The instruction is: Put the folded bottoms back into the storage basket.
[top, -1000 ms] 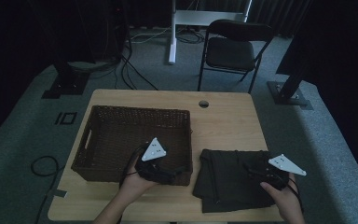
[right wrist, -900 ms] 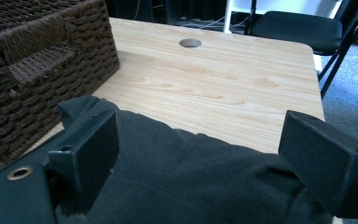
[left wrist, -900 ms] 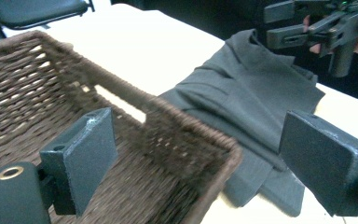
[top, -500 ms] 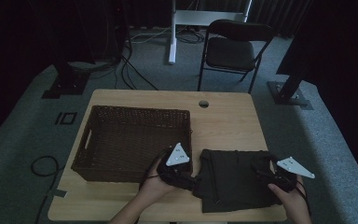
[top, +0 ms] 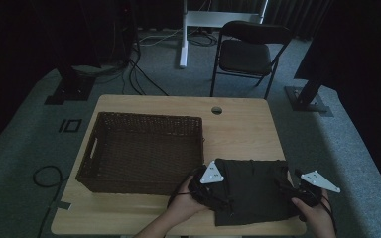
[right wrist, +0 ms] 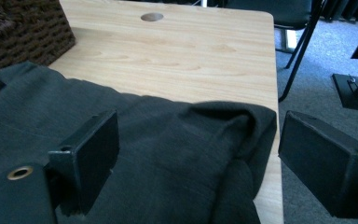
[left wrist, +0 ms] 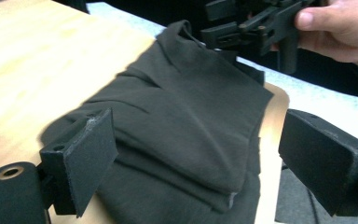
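Note:
A dark folded garment [top: 250, 191] lies on the front right part of the wooden table [top: 238, 129]. My left gripper [top: 217, 194] is at the garment's left edge. In the left gripper view its jaws [left wrist: 200, 140] stand wide open, low over the cloth [left wrist: 186, 116], with nothing pinched. My right gripper [top: 290, 192] is at the garment's right edge. It is open too [right wrist: 198, 140], and a raised fold of the cloth [right wrist: 168, 154] sits between its jaws without being pressed. The left gripper view also shows the right gripper [left wrist: 251, 28] and the hand [left wrist: 340, 28] that holds it at the garment's far side.
An empty dark wicker basket [top: 139, 181] takes up the table's left half, close beside the garment. A round cable hole [top: 217, 110] is near the table's far edge. A folding chair [top: 250, 52] and stand bases are on the floor beyond.
My left hand has moved right, from the basket's front wall to the garment's left edge. My right hand has shifted a little right and lower at the garment's right edge.

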